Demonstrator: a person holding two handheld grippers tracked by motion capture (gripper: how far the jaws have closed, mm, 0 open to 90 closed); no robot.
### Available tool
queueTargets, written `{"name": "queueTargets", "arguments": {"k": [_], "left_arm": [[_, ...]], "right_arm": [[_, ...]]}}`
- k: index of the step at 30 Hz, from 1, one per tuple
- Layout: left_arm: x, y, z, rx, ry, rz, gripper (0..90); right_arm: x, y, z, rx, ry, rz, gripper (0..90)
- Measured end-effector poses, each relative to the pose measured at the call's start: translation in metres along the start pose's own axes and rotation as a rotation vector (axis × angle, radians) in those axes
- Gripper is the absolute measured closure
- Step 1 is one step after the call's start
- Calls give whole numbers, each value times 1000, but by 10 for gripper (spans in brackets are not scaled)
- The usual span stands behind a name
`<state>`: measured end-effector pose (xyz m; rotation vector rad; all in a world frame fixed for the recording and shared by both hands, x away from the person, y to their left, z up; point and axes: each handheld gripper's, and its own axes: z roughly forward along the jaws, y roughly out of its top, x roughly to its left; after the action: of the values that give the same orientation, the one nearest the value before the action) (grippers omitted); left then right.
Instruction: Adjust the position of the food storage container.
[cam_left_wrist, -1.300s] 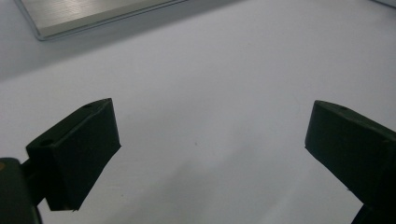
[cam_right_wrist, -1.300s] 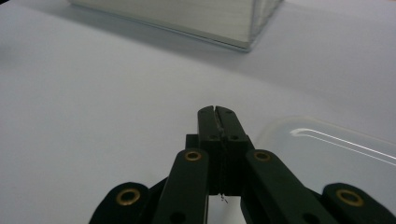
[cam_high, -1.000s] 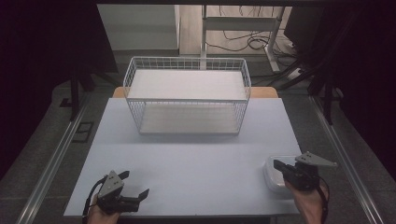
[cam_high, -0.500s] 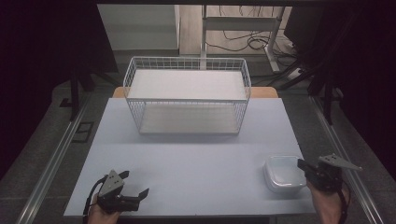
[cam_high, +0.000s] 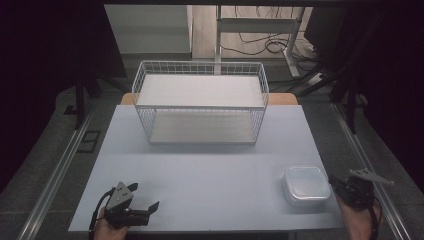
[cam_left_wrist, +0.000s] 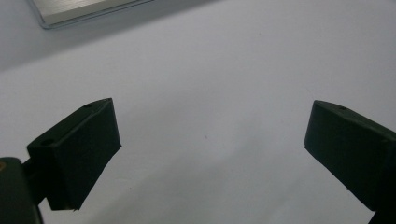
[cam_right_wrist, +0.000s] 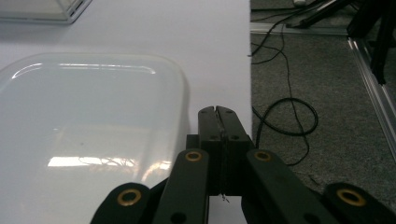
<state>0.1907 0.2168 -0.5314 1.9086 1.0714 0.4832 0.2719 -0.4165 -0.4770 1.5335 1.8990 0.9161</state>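
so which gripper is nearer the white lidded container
Right. The right gripper sits just beside the container at the table's right edge; the left gripper is far across, near the front left.

No lettering, label, brand mark or number can be read anywhere: the white worktop (cam_high: 200, 170), the wire basket (cam_high: 200, 107) and the translucent plastic container (cam_high: 306, 185) carry no legible marking in any of the three views.

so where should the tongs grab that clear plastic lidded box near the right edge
Probably across the low, rounded-corner clear plastic lidded box, one jaw on each long side wall, coming from above. It lies flat on the white table, so nothing can slip under. The right tongs sit shut beside it and must open first.
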Motion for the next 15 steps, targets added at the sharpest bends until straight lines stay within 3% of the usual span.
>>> {"name": "queueTargets", "arguments": {"k": [3,15], "left_arm": [[0,0,0,-2,0,0,31],[1,0,-1,-6,7,-1,32]], "right_arm": [[4,1,0,9,-12,-18,895],[25,0,1,19,61,1,894]]}}
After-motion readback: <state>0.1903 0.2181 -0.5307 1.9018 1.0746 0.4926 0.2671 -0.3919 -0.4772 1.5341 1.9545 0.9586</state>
